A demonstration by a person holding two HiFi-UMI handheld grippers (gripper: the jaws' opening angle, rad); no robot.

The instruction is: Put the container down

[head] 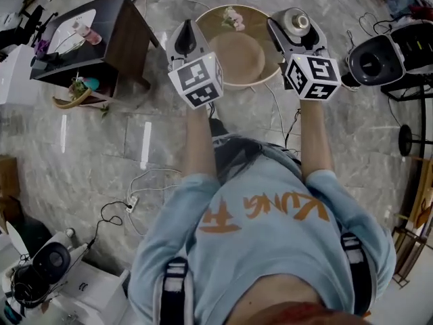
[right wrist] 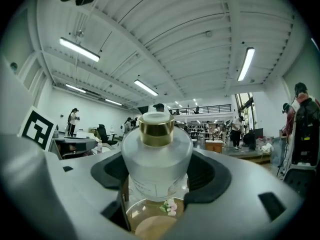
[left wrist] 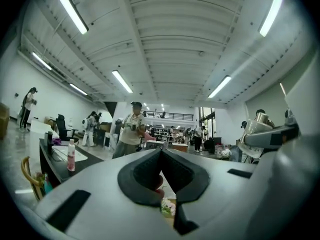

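Note:
The container is a frosted glass bottle (head: 298,22) with a gold cap. My right gripper (head: 295,34) is shut on it and holds it upright above the right edge of a round wooden table (head: 226,80). In the right gripper view the bottle (right wrist: 156,156) fills the gap between the black pads (right wrist: 210,176), with the tabletop (right wrist: 150,226) below. My left gripper (head: 185,38) hovers over the table's left edge, its jaws shut with nothing between them; in the left gripper view its pads (left wrist: 142,176) meet at the tip.
A small bunch of pink flowers (head: 233,19) lies at the back of the round table. A dark side table (head: 118,26) with a pink bottle (head: 88,34) stands to the left. A black round device (head: 371,61) sits to the right. Cables (head: 128,202) trail over the marble floor.

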